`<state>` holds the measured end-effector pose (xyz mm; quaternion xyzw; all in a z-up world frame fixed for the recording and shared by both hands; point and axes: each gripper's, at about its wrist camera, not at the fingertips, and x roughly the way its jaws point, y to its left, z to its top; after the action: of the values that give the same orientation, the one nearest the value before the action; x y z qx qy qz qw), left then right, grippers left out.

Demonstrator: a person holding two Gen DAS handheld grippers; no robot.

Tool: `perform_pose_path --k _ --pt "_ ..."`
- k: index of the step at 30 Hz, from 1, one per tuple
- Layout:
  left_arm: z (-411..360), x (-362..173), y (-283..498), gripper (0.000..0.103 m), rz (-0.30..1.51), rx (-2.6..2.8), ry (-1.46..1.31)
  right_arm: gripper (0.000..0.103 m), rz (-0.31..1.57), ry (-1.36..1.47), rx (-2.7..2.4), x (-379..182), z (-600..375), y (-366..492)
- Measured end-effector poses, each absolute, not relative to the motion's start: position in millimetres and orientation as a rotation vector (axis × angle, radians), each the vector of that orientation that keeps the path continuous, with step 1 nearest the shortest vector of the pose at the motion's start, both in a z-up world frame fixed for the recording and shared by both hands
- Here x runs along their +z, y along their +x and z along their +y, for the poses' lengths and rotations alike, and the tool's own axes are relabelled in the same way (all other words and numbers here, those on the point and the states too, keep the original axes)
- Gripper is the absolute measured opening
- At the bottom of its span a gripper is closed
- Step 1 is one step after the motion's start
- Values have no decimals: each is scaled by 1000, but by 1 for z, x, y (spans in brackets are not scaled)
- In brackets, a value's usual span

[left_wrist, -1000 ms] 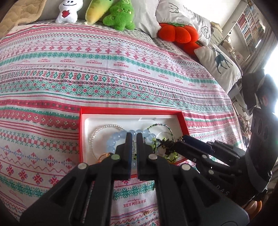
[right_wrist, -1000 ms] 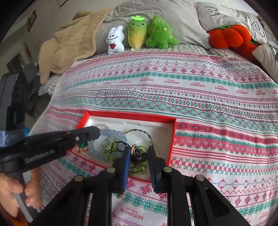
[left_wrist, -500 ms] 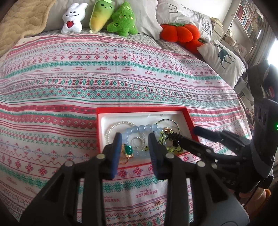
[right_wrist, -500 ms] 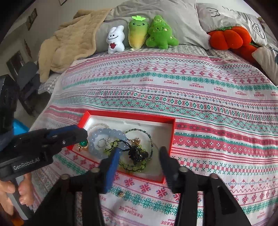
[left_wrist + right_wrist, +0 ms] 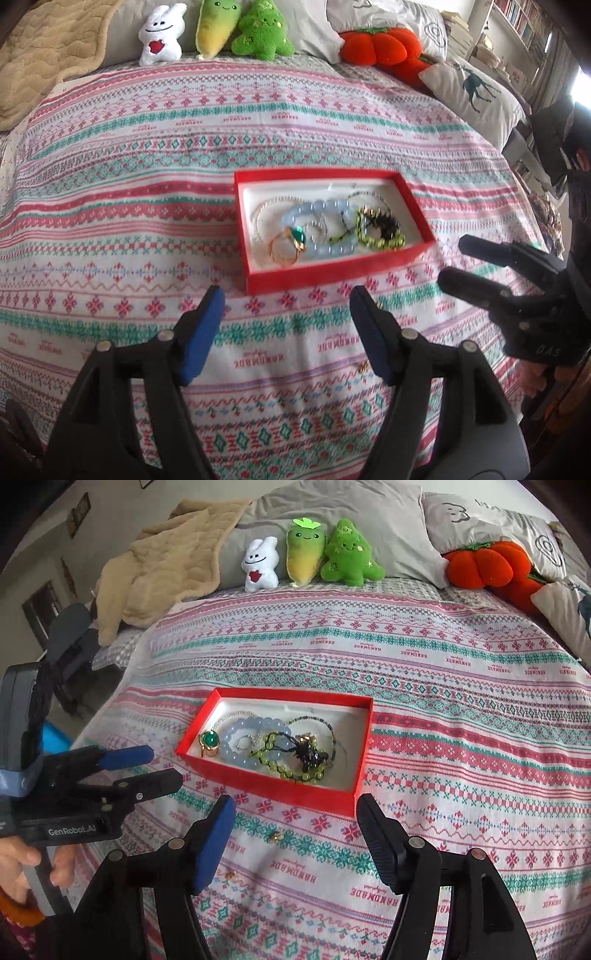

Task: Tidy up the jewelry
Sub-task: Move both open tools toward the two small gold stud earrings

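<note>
A bedroom in a home.
A bed is covered with a patterned bedspread (image 5: 424,672), with grey pillows (image 5: 332,513), a beige blanket (image 5: 162,557) and plush toys (image 5: 306,554) at its head. A bookshelf (image 5: 521,22) stands beside the bed, and picture frames (image 5: 79,515) hang on the wall.

Legible text — three items.
"GenRobot.AI" in white on the body of the left gripper (image 5: 155,764), seen from the right wrist view. "DAS" on the body of the right gripper (image 5: 458,260), left wrist view — further letters, if any, hidden. "HANDMADE" woven in red and repeated in rows across the bedspread (image 5: 443,686); the rows nearest each camera read upside down. No numbers or labels legible on the box (image 5: 332,275).
</note>
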<state>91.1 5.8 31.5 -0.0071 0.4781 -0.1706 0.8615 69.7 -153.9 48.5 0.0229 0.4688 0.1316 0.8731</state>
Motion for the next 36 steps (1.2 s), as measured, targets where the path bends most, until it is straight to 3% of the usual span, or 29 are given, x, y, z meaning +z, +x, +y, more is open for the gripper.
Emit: perform_pose_path --k 7,23,26,33,36 --pt "4 15 69 79 1051 -343 54 75 1032 18 207 39 -163 49" --pt "-28 -16 35 80 1100 -418 183 76 1152 -114 128 6 -169 21" --pt "-39 -15 34 70 1097 -451 183 76 1158 -111 116 6 -172 21" --pt "-62 -22 36 26 1123 -509 173 76 1170 -95 103 4 -178 24" --pt "-66 -23 39 23 1135 -523 155 76 1173 -94 104 3 -178 24"
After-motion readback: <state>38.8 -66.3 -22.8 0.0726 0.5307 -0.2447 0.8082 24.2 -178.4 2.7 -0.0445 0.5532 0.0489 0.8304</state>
